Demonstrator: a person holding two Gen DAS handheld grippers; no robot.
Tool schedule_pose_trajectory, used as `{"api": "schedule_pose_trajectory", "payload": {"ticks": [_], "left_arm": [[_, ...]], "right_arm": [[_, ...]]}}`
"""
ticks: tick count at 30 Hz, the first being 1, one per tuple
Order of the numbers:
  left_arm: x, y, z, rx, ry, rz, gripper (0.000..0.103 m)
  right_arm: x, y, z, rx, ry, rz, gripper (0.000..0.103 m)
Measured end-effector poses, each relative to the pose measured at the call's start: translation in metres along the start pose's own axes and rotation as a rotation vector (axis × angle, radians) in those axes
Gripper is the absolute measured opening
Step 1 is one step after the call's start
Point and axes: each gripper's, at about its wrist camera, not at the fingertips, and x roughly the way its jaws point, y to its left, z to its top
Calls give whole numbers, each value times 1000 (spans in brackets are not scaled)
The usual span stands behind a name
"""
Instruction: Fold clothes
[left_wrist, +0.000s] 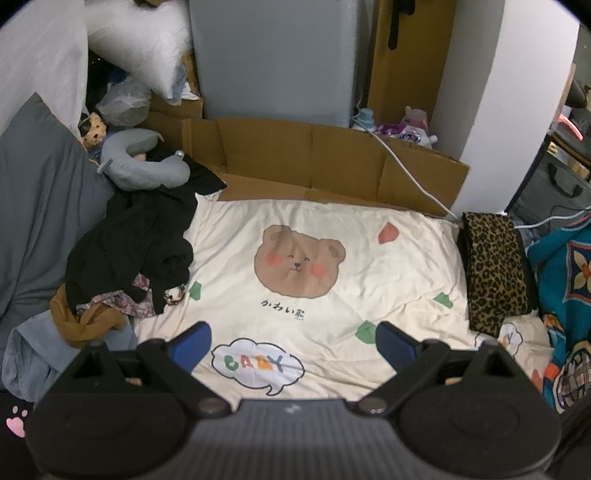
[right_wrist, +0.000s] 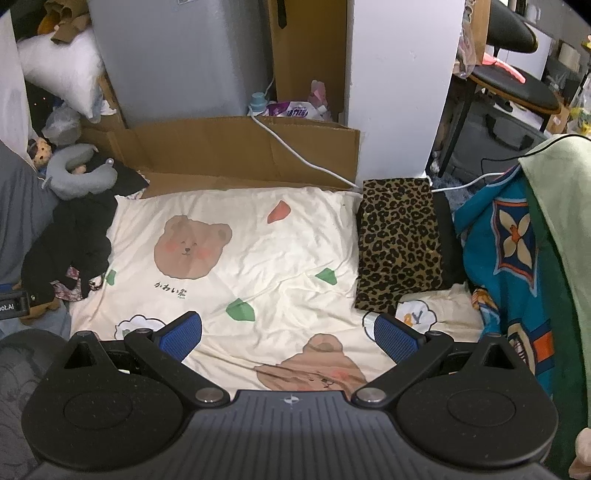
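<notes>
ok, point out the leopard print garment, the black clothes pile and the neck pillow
leopard print garment (right_wrist: 400, 240): right wrist view, middle of its folded top face.
black clothes pile (left_wrist: 136, 243): left wrist view, centre of the heap.
neck pillow (left_wrist: 147, 173): left wrist view, lower curve.

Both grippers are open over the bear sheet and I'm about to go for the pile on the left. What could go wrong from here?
1. The black garment lies tangled over floral and brown pieces, so the left gripper may drag up several at once.
2. The pile touches the grey neck pillow, which could get pulled along.
3. The folded leopard-print stack sits close ahead of the right gripper; a careless sweep might undo it.
</notes>
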Motion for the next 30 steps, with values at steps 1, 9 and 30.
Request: {"api": "schedule_pose_trajectory", "payload": {"ticks": [1,9,30], "left_arm": [[-1,1,-1,-1,0,1,97],[3,2,-2,21,45,27,97],[-2,7,-2,-5,29,33,97]], "right_arm": [[0,-1,1,4,-1,5,102],[0,-6,4,37,-15,43,102],[-5,-1,-2,22,-46,33,102]]}}
